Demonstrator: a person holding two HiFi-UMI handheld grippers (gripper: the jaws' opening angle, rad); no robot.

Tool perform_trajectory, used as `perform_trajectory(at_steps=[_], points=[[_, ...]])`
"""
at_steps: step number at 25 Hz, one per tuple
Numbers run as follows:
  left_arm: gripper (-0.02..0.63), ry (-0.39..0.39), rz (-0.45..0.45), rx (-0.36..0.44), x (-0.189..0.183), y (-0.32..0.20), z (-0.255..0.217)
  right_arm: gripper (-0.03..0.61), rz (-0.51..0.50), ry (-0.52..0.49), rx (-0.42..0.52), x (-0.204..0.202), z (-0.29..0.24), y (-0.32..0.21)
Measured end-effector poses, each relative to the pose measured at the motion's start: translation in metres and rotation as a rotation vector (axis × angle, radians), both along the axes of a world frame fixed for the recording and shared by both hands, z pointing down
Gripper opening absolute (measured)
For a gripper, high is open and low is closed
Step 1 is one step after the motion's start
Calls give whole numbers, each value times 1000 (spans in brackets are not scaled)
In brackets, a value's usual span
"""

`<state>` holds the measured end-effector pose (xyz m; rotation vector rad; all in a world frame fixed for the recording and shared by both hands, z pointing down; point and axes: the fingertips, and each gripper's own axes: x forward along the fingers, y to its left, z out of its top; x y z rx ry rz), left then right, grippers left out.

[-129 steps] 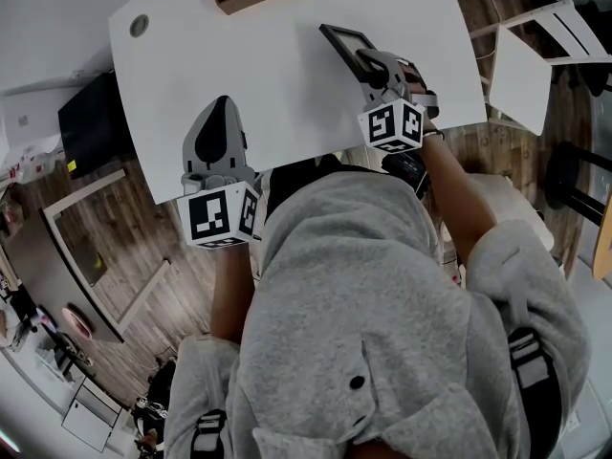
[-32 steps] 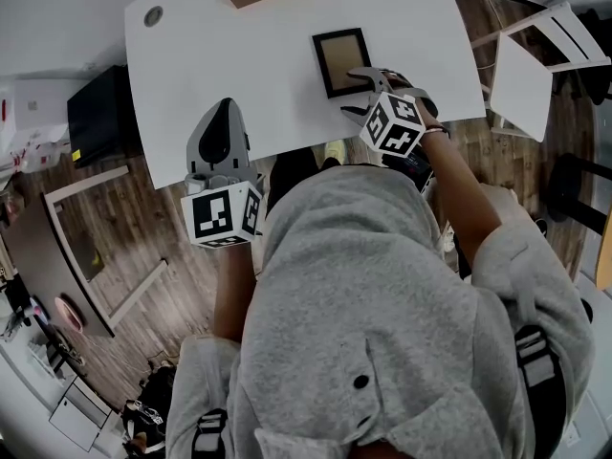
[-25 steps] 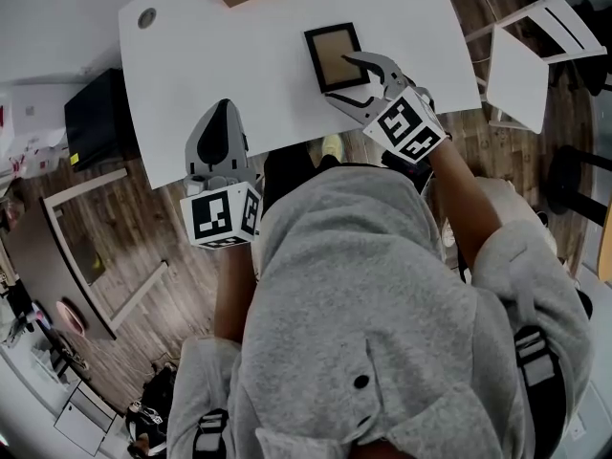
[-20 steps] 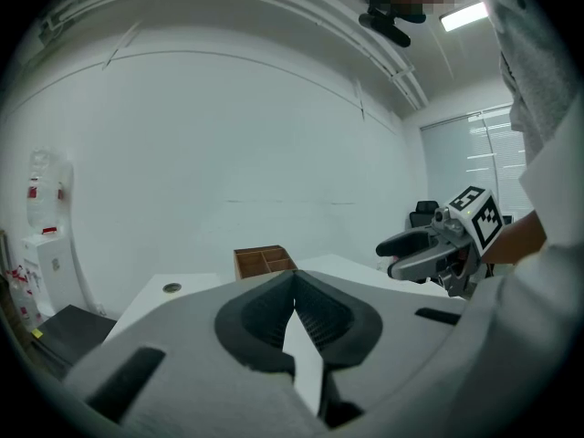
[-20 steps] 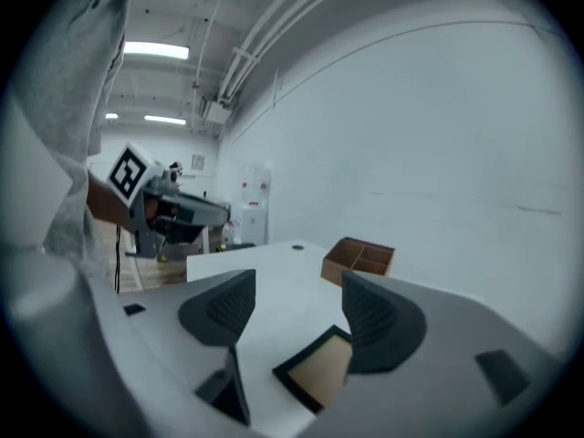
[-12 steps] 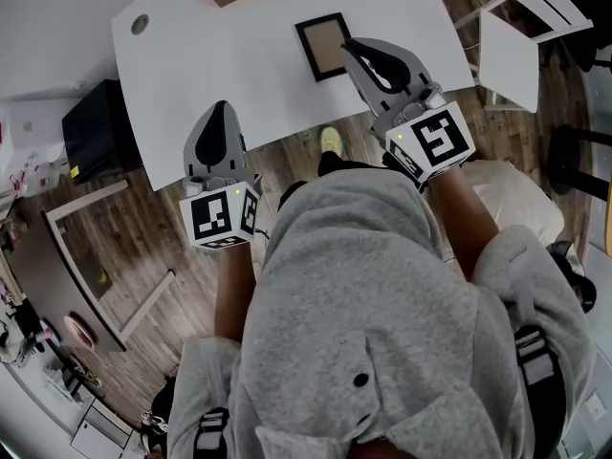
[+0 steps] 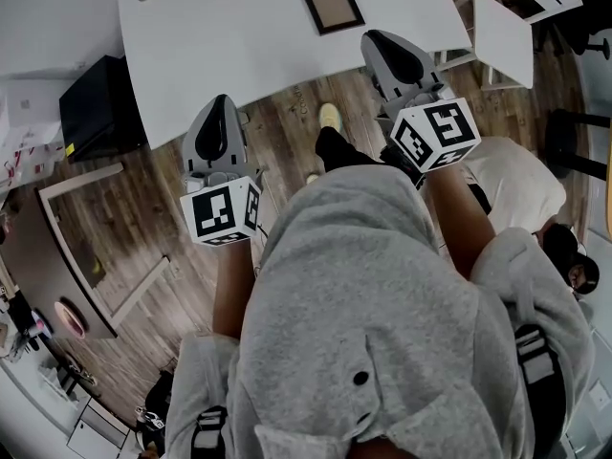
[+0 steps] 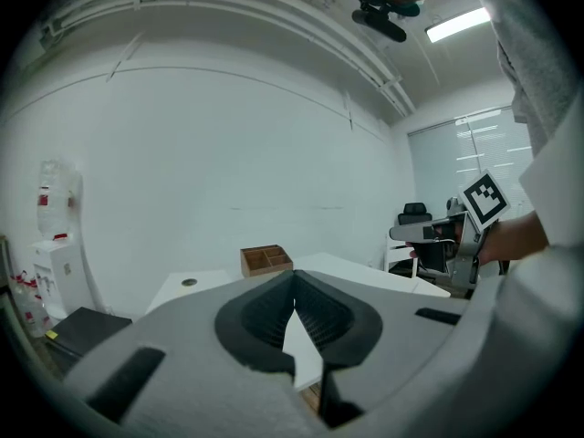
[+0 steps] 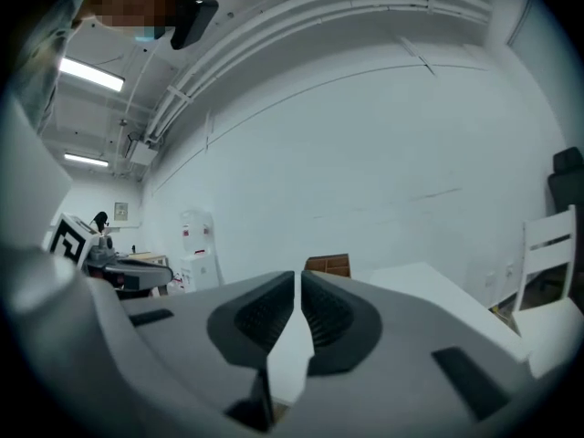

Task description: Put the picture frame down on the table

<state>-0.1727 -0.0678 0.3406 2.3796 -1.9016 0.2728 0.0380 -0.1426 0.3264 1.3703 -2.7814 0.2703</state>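
Picture frame (image 7: pixel 331 5) lies flat on the table (image 7: pixel 220 36), back from its near edge; right gripper (image 7: pixel 377 39), jaws just closed on nothing, and left gripper (image 7: pixel 221 103), jaws together and empty, hang off that edge; only a careless return sweep could displace the frame.

Left gripper (image 8: pixel 294 281): grey two-jaw tool with dark ribbed pads, pointing about level; the jaws are closed together with their tips meeting and nothing between them.
Table: white flat-topped table (image 8: pixel 365 272) beyond the jaws, with a small round hole (image 8: pixel 189 282) near its left end.
Box: brown wooden box with open compartments (image 8: pixel 265 259), standing on the far part of the table, just above the jaw tips in the picture.
Right gripper (image 8: pixel 401 234): grey, at the right, pointing left; black-and-white marker cube (image 8: pixel 484 199) on top, a hand (image 8: pixel 516 235) behind it.
Background: plain white wall; black office chair (image 8: pixel 415 213); white water dispenser (image 8: pixel 57 245) far left; black low cabinet (image 8: pixel 82 322) lower left; lit ceiling strip light (image 8: pixel 456 24).
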Motion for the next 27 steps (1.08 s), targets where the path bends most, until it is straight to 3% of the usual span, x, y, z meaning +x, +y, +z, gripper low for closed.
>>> perform_trajectory(at_steps=[11, 27], points=[[21, -12, 6, 19, 10, 77, 2, 43, 72, 5, -13, 24, -1, 72], [21, 0, 41, 22, 27, 105, 1, 43, 87, 40, 9, 41, -10, 106]])
